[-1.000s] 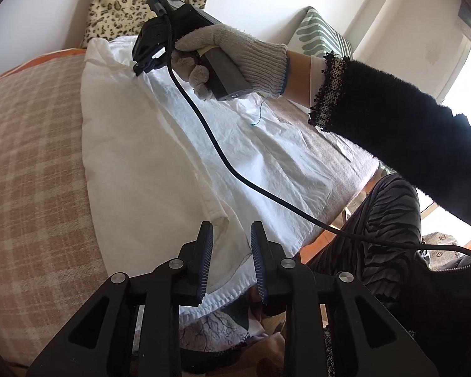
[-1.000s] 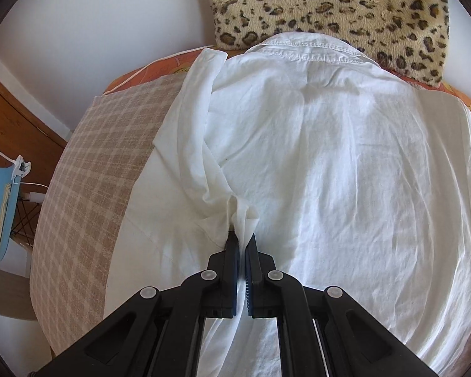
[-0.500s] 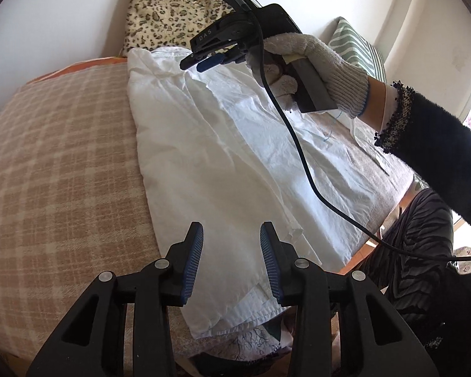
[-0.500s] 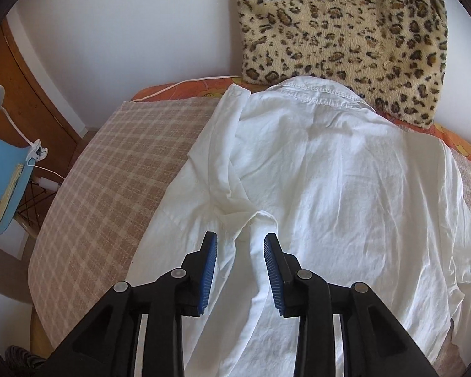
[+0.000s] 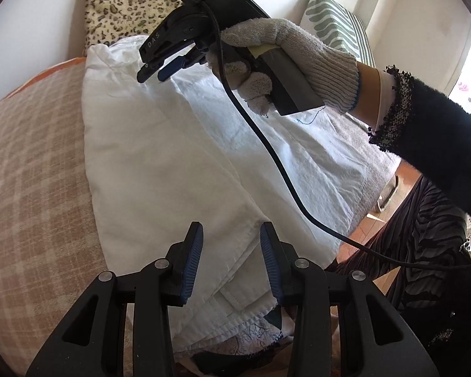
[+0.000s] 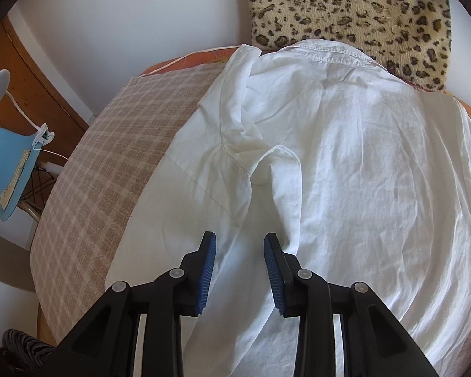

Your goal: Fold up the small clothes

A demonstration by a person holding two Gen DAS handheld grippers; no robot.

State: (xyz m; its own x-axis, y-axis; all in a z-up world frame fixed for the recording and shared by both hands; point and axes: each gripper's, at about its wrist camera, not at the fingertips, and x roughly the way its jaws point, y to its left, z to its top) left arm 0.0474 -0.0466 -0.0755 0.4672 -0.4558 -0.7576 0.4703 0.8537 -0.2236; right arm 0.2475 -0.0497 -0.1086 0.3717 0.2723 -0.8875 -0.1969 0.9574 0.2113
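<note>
Beige-and-cream checked woven cloth [image 6: 110, 169] covers the rounded surface that fills the left and middle of both views, with an orange edge [image 6: 201, 58] showing at its far side against a plain white wall [image 6: 119, 15]. At the top of both frames a leopard-print plush cushion [image 6: 354, 9] leans on that wall. In the upper right of the left wrist view stands a green-and-white striped cushion [image 5: 339, 25], with bright window light at the right edge. At the far left of the right wrist view sit a light blue chair seat [image 6: 6, 157], a white clip-on lamp [image 6: 0, 86] and a wooden panel [image 6: 31, 94].

The white cotton collared shirt [image 6: 361, 172] lies spread on the checked cloth, collar toward the leopard cushion, wrinkled across its back, with its left-of-frame side folded inward over the body so a sleeve seam runs diagonally through the fold. Its hem hangs over the near edge at the bottom of the left wrist view.

The left gripper [image 5: 232, 245] hovers over the hem corner, blue-padded jaws parted and grasping nothing. The right gripper [image 6: 240, 248], held by a hand in a grey knitted glove [image 5: 285, 53] with a black fuzzy sleeve [image 5: 439, 132], hangs above the folded sleeve; its jaws have just been opening and stand released, with no cloth pinched. A black cable [image 5: 267, 144] trails from it.
</note>
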